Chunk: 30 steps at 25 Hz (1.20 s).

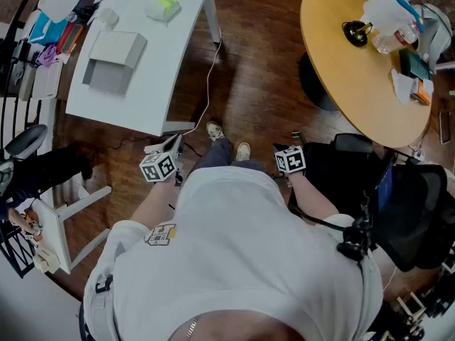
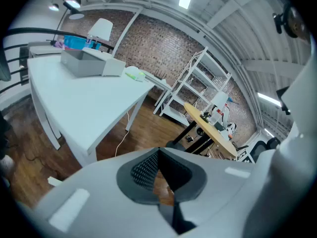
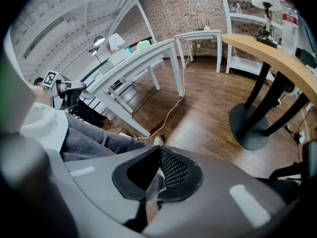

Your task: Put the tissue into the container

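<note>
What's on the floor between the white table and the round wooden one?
Head view: mostly bare wooden floor, with a white cable trailing beside the white table. The person's shoes stand at its near end.

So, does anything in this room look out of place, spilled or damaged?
Nothing looks spilled or damaged. The one thing that stands out is a white cable lying loose on the wooden floor, from the white table towards the person's shoes, where it could catch a foot. The left gripper and right gripper are shut and empty.
</note>
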Each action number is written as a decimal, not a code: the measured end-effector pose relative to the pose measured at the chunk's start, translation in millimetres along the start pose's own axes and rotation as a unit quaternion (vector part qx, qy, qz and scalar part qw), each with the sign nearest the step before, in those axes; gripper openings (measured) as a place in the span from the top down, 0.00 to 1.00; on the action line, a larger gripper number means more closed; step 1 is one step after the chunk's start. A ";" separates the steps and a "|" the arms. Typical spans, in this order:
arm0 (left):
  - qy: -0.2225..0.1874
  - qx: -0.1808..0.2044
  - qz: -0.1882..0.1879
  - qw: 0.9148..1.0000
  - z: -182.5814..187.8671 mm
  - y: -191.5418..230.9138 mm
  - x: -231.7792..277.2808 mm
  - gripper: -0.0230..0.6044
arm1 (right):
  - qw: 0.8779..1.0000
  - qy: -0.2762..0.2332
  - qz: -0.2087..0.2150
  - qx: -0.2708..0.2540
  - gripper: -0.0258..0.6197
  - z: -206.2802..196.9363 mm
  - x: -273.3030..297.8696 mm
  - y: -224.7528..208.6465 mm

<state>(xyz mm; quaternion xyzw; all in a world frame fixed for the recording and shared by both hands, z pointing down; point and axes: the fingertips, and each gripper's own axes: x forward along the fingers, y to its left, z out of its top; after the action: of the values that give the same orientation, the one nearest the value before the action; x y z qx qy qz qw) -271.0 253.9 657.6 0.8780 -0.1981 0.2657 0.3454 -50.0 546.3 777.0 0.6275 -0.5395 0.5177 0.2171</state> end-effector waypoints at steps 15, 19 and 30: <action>-0.112 -0.037 0.004 0.993 254.6 49.2 149.3 0.96 | 0.995 -0.043 -0.043 -0.080 0.96 290.7 48.1 -56.4; -0.125 -0.051 0.019 0.991 291.6 58.1 168.0 0.96 | 0.989 -0.070 -0.028 -0.128 0.96 371.4 50.6 -41.5; -0.163 -0.065 0.081 0.981 376.1 71.3 221.4 0.96 | 0.946 -0.087 0.071 -0.304 0.96 558.6 93.0 -4.4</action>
<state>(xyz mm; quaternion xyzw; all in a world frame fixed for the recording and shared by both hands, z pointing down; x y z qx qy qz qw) -12.1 -98.8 593.7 0.8664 -0.3386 0.1325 0.3421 175.0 41.4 654.0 0.5338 -0.7316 0.2865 0.3125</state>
